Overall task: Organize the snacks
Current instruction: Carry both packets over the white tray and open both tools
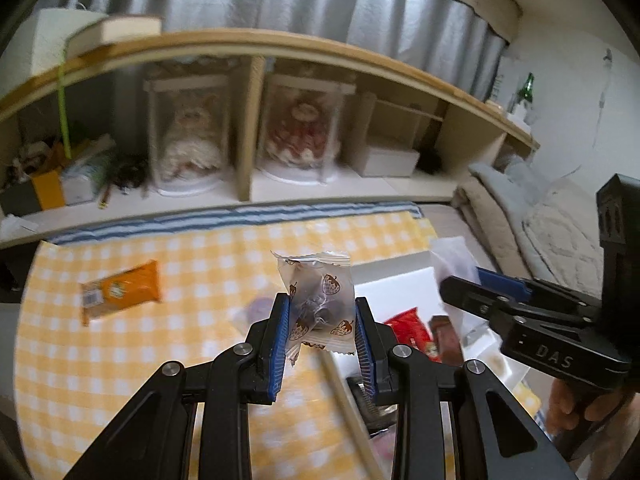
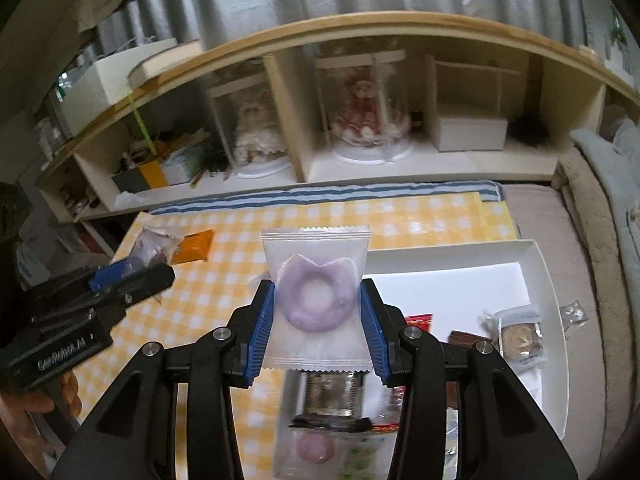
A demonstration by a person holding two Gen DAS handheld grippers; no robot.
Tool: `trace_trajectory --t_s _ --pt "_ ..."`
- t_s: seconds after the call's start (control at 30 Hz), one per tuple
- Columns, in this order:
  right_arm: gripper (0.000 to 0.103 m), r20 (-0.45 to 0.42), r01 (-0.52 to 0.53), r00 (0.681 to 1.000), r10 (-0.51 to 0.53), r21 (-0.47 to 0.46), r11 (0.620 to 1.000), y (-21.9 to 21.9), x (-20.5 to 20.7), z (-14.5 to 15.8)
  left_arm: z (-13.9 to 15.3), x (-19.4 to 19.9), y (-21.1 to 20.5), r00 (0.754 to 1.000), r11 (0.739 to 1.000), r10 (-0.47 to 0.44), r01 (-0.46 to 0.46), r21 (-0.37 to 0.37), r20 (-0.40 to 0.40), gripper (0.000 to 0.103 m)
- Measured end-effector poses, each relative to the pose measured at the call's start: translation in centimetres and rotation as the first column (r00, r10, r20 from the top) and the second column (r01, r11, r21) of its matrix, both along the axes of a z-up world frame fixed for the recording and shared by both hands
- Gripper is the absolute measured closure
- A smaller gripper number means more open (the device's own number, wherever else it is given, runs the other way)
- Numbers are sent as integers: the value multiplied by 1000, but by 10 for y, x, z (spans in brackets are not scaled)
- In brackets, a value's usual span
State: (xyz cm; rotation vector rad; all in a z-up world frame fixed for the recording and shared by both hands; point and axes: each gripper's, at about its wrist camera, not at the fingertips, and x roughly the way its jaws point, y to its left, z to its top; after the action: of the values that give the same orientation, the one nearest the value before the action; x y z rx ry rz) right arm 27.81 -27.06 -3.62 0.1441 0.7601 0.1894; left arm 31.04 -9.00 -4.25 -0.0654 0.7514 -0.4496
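Note:
My left gripper (image 1: 322, 320) is shut on a clear strawberry-print snack packet (image 1: 320, 296) and holds it above the yellow checked cloth (image 1: 192, 248). My right gripper (image 2: 318, 312) is shut on a frosted packet with a purple doughnut (image 2: 316, 300), held above the edge of a white tray (image 2: 548, 276). The right gripper also shows in the left wrist view (image 1: 480, 288), over the tray (image 1: 400, 276). The left gripper shows in the right wrist view (image 2: 132, 276). An orange snack packet (image 1: 120, 292) lies on the cloth at the left; it also shows in the right wrist view (image 2: 196, 246).
The tray holds a red packet (image 2: 418, 322), a brown bar (image 2: 466, 338) and a wrapped cookie (image 2: 520, 338). More packets (image 2: 320, 420) lie below my right gripper. A wooden shelf (image 1: 248, 132) with boxed dolls stands behind the cloth. Folded blankets (image 1: 520, 208) lie at the right.

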Motion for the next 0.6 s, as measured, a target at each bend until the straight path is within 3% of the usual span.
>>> trace_trajectory --t_s 0.33,0.6 --pt "60 -98 29 995 -21 81 996 -32 42 -38 -55 84 -48 988 998 -28 18 -68 -152 73" --pt "60 -161 56 986 -36 125 991 -45 76 -73 -86 125 -68 979 998 -30 19 -58 -200 72"
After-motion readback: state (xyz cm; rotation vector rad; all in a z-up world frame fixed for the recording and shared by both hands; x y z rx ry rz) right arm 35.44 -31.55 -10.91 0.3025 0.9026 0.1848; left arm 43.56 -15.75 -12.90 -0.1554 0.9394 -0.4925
